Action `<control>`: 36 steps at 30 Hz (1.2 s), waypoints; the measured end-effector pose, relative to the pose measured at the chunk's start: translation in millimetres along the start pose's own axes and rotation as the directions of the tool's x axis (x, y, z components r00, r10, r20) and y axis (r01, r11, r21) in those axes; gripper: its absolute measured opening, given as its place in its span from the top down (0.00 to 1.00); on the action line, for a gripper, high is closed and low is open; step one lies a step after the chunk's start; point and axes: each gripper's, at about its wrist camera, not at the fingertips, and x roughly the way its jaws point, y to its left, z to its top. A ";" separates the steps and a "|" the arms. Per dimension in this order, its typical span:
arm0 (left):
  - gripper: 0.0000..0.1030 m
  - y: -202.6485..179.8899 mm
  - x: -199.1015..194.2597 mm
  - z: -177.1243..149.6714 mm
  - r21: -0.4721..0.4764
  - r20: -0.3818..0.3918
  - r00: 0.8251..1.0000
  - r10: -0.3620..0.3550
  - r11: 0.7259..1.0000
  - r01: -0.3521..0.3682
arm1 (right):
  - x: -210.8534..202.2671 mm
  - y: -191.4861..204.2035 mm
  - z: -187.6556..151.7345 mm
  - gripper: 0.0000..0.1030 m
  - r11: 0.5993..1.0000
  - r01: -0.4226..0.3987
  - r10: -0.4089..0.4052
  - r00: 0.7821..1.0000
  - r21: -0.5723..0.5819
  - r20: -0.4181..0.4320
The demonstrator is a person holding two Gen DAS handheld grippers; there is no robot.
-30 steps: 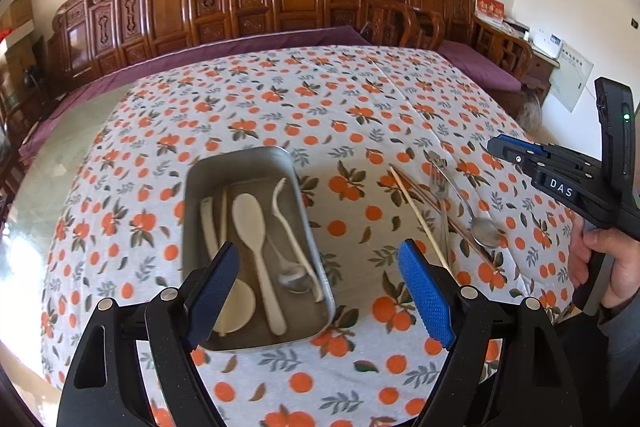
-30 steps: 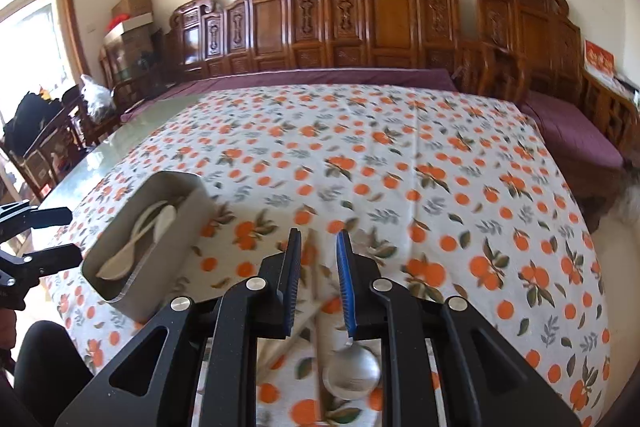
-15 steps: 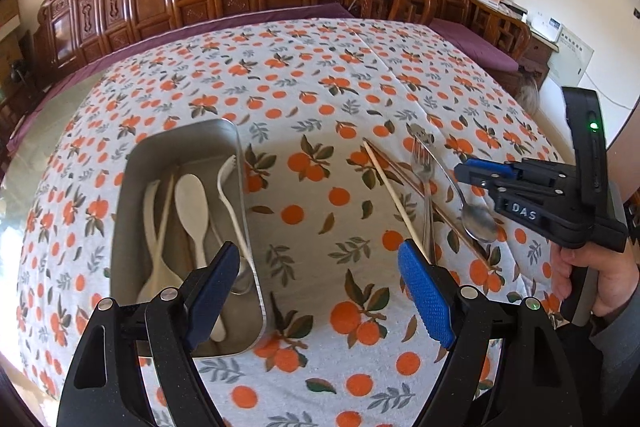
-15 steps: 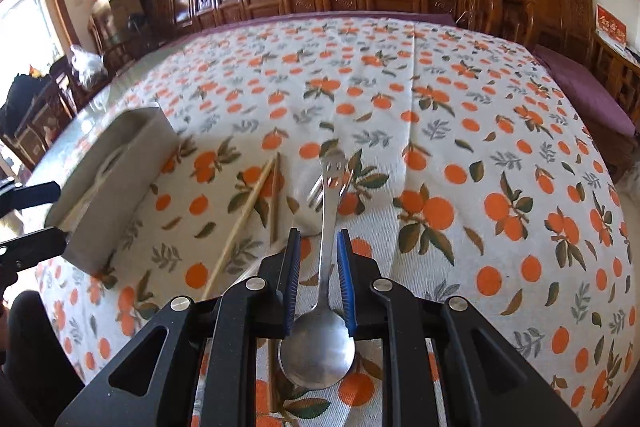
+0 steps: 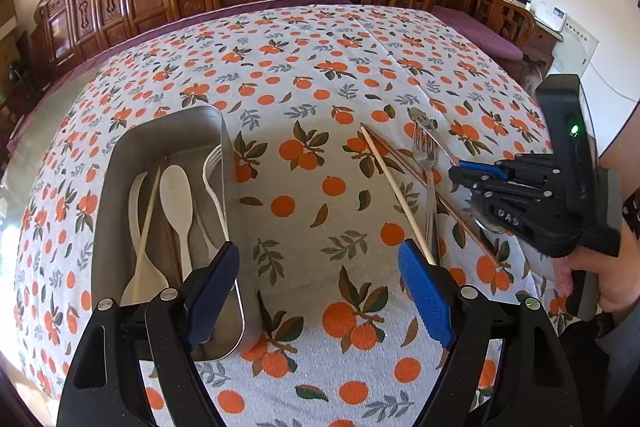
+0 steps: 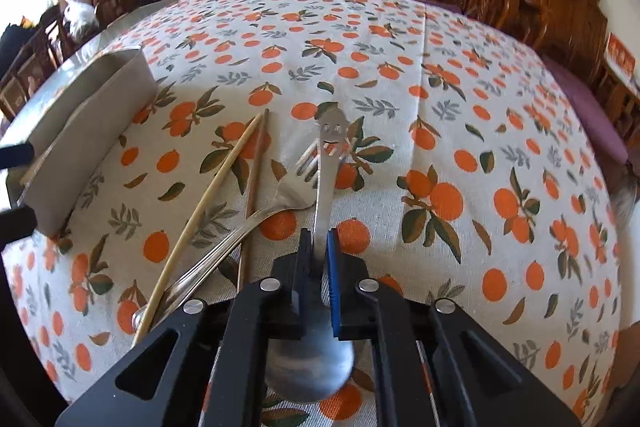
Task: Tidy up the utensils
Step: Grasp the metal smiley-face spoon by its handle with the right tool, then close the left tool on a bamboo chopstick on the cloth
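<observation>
On the orange-print tablecloth, just right of the metal tray, the loose utensils are lying in a small heap: a metal spoon, a metal fork, a pale chopstick and a darker chopstick. The right gripper is closing its jaws on the spoon's handle just above the bowl, the pads looking pressed against the thin stem. The left gripper is hanging spread wide and grasping nothing, its left finger over the tray's near end.

The spoon is looking stiff, light and smooth, so it is likely to slip or swing between the pads; taking it at the neck near the bowl is keeping the heavier end close to the grip. The fork's handle is lying across the darker chopstick and close against the spoon, so lifting may be dragging its neighbours along.

The spoon's bowl is sitting mostly behind the gripper body, blurred. Whether the spoon is clear of the cloth I cannot tell. The tray is already holding pale spoons, a pale fork and sticks, their lower ends being hidden by the left finger
</observation>
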 end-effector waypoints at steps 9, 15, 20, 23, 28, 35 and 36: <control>0.24 -18.1 25.0 9.8 0.017 -0.029 1.000 0.012 1.000 -0.011 | -7.8 -19.6 0.6 0.93 0.998 -0.019 0.019 1.000 0.064 0.008; 0.24 -29.4 42.1 20.8 0.018 -0.035 0.999 0.011 1.000 -0.011 | -15.2 -31.2 3.0 0.93 0.994 -0.022 0.018 0.999 0.108 0.037; 0.33 -36.7 58.0 34.3 -0.007 -0.051 0.998 -0.022 1.000 0.021 | -16.7 -35.5 3.1 0.93 0.992 -0.020 0.015 0.999 0.126 0.042; 0.45 -42.6 66.9 39.3 -0.004 -0.065 0.998 -0.027 1.000 0.027 | -17.6 -36.7 2.7 0.93 0.991 -0.021 0.015 0.999 0.132 0.047; 0.67 -50.8 82.3 39.9 -0.014 -0.105 0.992 -0.067 0.998 0.066 | -17.9 -37.9 2.2 0.93 0.990 -0.017 0.011 0.999 0.140 0.048; 0.94 -52.9 87.6 32.7 -0.011 -0.120 0.990 -0.075 0.997 0.074 | -18.2 -33.4 1.1 0.93 0.991 -0.020 0.013 0.999 0.131 0.047; 0.95 -50.9 87.1 32.0 -0.021 -0.122 0.989 -0.086 0.996 0.084 | -18.4 -33.0 1.0 0.93 0.991 -0.021 0.014 0.999 0.130 0.047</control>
